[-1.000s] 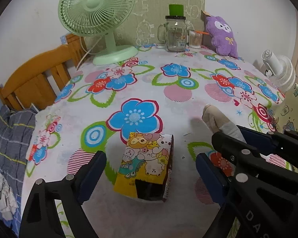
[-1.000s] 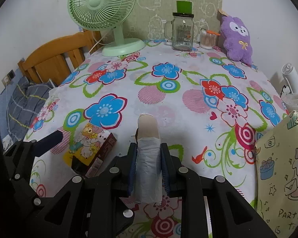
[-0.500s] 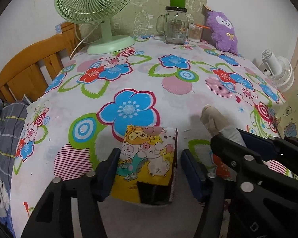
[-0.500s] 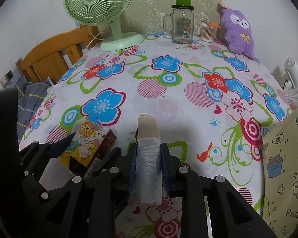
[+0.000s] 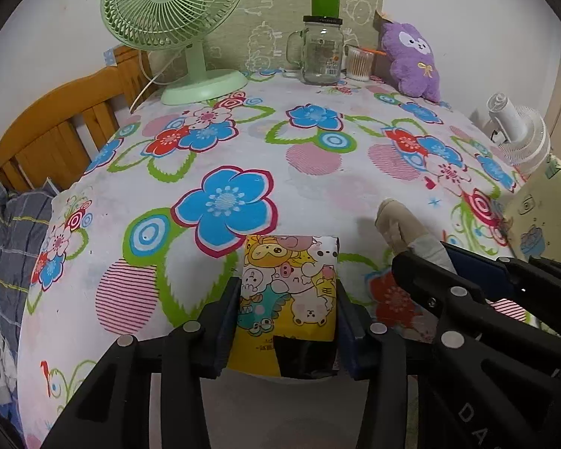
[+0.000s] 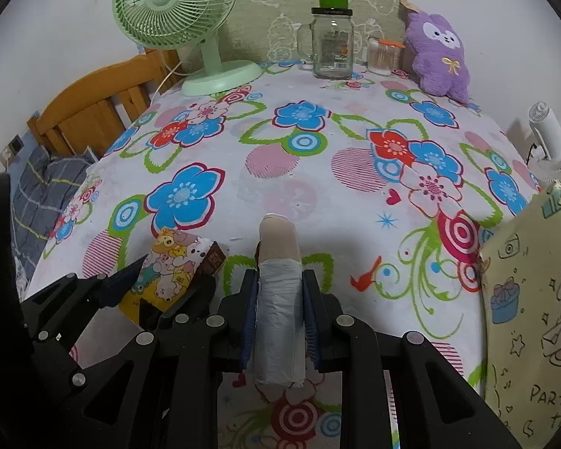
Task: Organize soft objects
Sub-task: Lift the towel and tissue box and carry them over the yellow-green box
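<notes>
A yellow cartoon-print tissue pack (image 5: pixel 288 292) lies on the flowered tablecloth (image 5: pixel 243 149) near the front edge. My left gripper (image 5: pixel 288 299) is shut on its two sides. The pack also shows in the right wrist view (image 6: pixel 172 265). My right gripper (image 6: pixel 278 292) is shut on a rolled grey-and-beige cloth (image 6: pixel 279 299), which sticks out ahead of the fingers. The roll also shows at the right in the left wrist view (image 5: pixel 404 232). A purple plush toy (image 6: pixel 439 58) leans at the back right.
A green desk fan (image 5: pixel 175 26), a glass mug jar (image 5: pixel 323 52) and a cup of cotton swabs (image 5: pixel 359 61) stand along the back. A pale party bag (image 6: pixel 531 299) stands at the right edge. A wooden chair (image 5: pixel 56 119) and a white fan (image 5: pixel 520 134) flank the table.
My left gripper moved forward around the tissue pack and closed from wide open onto its sides. My right gripper kept its hold on the cloth roll.
</notes>
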